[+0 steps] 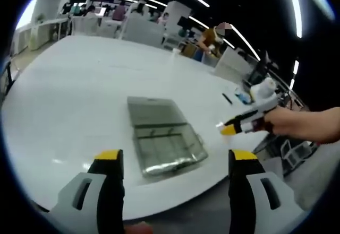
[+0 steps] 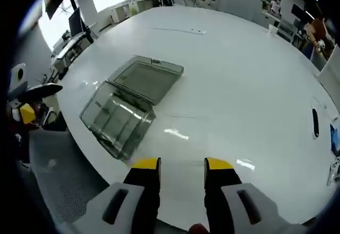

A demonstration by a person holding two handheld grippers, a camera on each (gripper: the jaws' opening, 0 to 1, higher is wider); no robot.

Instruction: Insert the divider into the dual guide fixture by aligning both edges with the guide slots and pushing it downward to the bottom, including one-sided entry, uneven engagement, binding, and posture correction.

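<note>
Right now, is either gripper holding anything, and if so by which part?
Nothing is held. The left gripper and right gripper are both open with nothing between their jaws, short of the clear box.

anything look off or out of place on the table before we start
Nothing looks spilled or damaged. The clear box sits near the table edge with its hinged lid lying open flat. Both hand-held grippers, left and right, hover open and hold nothing.
</note>
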